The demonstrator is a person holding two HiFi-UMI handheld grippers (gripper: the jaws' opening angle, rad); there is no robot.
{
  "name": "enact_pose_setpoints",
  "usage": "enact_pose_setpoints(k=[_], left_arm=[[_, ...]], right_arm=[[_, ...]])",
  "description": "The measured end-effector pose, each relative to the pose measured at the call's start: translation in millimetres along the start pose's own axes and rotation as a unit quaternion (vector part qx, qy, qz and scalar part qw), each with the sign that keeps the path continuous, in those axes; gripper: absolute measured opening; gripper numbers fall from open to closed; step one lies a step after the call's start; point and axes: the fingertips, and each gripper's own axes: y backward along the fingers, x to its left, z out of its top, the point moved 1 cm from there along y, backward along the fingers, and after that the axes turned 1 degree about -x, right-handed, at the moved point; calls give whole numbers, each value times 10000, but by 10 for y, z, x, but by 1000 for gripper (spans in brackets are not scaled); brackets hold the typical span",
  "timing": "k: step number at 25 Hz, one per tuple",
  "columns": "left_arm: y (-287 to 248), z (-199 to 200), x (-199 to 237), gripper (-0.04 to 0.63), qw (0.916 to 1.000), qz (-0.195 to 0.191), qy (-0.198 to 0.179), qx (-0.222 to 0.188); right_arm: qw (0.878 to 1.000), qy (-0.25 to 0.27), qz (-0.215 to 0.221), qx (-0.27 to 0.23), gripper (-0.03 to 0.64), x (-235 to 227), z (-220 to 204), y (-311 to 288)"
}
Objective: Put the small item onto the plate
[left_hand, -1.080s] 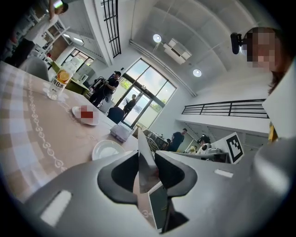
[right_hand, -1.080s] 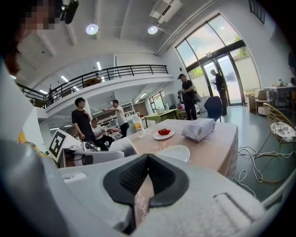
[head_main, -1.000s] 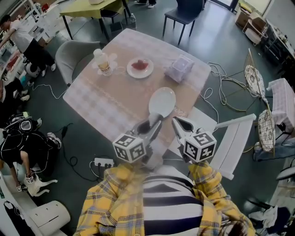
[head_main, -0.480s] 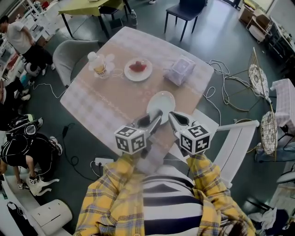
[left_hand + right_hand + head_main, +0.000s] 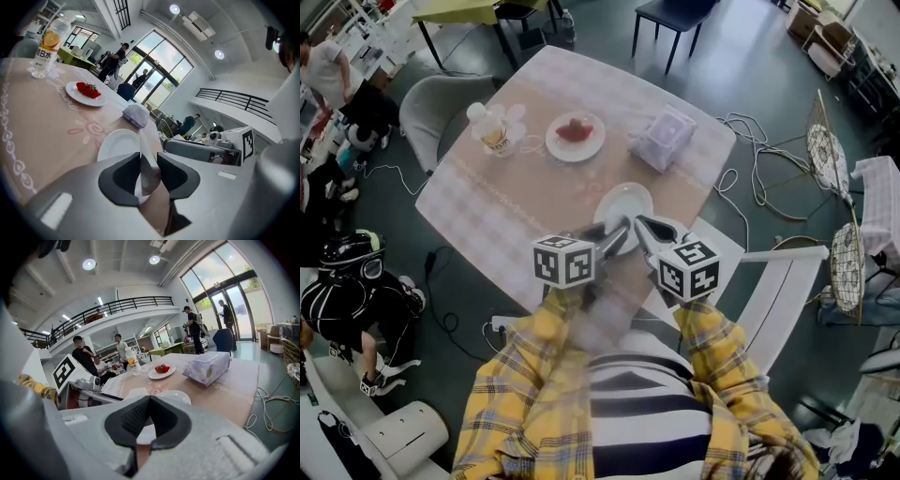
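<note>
An empty white plate (image 5: 624,202) lies low at the near edge of the table (image 5: 487,202); whether it rests on the cloth I cannot tell. My left gripper (image 5: 614,236) is shut on its near rim, and the white edge (image 5: 146,164) stands between the dark pads. Beside it on the right, my right gripper (image 5: 642,225) is shut and holds nothing; its pads (image 5: 140,416) meet in front of the plate (image 5: 176,397). Red strawberries (image 5: 574,129) sit on a second white plate (image 5: 591,145) further back.
A drink bottle (image 5: 492,131) stands on a doily at the back left, and a wrapped tissue pack (image 5: 664,139) lies at the back right. A white chair (image 5: 773,291) stands to my right and a grey one (image 5: 427,108) at the far left. People stand in the background.
Both grippers have come down and a little nearer to me, and the plate in the left one has sunk from above the table to its near edge.
</note>
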Motion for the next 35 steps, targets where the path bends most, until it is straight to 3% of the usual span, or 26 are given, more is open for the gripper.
enact_pose_setpoints(k=[10,21,26,30,33,35], left_arm=[[-122,-73,69,114,9974,-83,-165,691],[-146,-43,150,136,9944,286,-656,780],[-178,11,223,217,9856,836,-1324,640],[-184,94,264,288,9823,1096,-1472,374],[-132,163,245,284,9825,1183,-1434,100],[-66,196,236,217,9832,1187,-1379,-132]], right_arm=[[9999,-115,60,-68,-3,-26,65,-39],[9997,-227,63,-13,-3,-85,17,-37],[9997,-243,27,3,-3,-131,-16,-31],[9996,-268,-17,13,-4,-155,-35,-8],[9992,-402,39,-31,-3,-130,-27,18],[9991,-407,62,-62,-3,-109,-16,32]])
